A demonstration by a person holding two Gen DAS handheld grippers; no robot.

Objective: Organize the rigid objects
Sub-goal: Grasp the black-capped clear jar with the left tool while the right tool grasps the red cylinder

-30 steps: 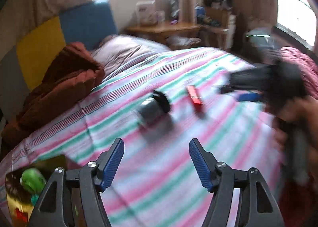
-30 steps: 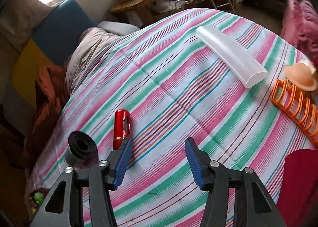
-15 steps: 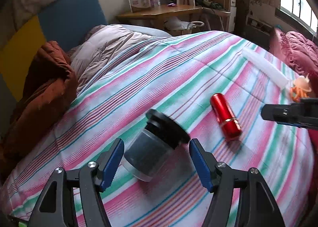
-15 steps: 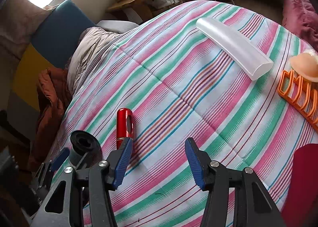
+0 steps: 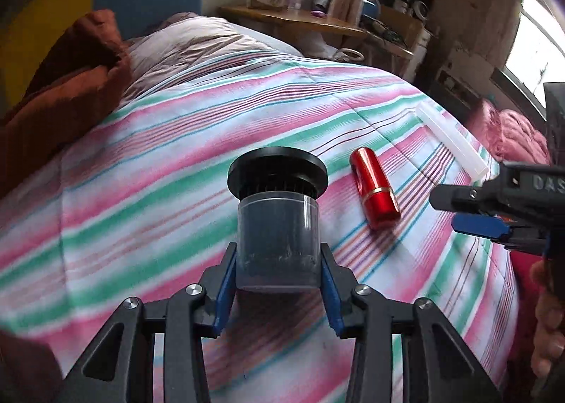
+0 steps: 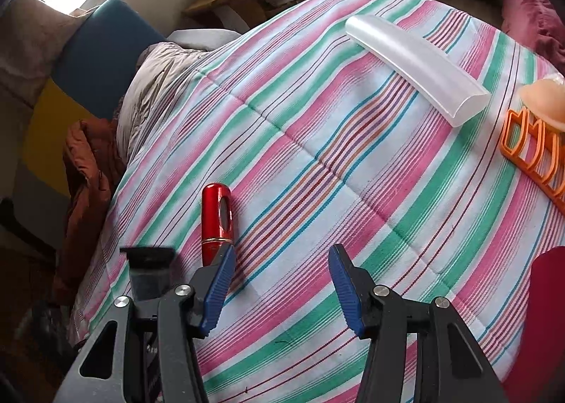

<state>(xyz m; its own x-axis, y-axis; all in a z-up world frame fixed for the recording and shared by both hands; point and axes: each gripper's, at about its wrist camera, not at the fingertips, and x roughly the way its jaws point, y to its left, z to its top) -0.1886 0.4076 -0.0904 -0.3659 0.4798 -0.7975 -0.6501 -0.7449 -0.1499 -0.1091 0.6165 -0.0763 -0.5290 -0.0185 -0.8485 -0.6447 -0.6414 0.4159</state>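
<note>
Jar [image 5: 278,237]: lying on its side on the striped bed cover [image 5: 176,141], black flanged cap [image 5: 278,173] pointing away, clear body nearest the camera.
Left tongs [image 5: 278,283]: closing right now, jar body between the blue pads, pads at both sides of the base end and looking in contact.
Right tongs [image 6: 280,283]: standing partly open over bare stripes, gripping nothing.
Step in hand: judged as securing the jar for a lift.
Doing it well: finish the squeeze before raising; keep the pads square across the round wall, since a smooth cylinder can squirt out forward; bite sits near the base, so a deeper reach toward mid-body would probably steady it; lift straight, no twisting, heavy cap end likely to droop.
Risk: soft bedding gives underneath, so pressing down could sink the tips into the cover.
Jar contents: dark inside, some dark specks or residue near the base; cannot tell what it is, nor how full.
Cap: seated on the jar, seemingly shut.
Red tube [image 5: 374,187]: lying just right of the jar, apart from it, close by the right tongs' left finger in the right wrist view.
Frosted case [image 6: 416,69]: long, translucent, closed, further up the bed; contents not visible.
Orange rack [image 6: 533,155]: at the right edge, a pale peach-coloured piece resting at its top end.
</note>
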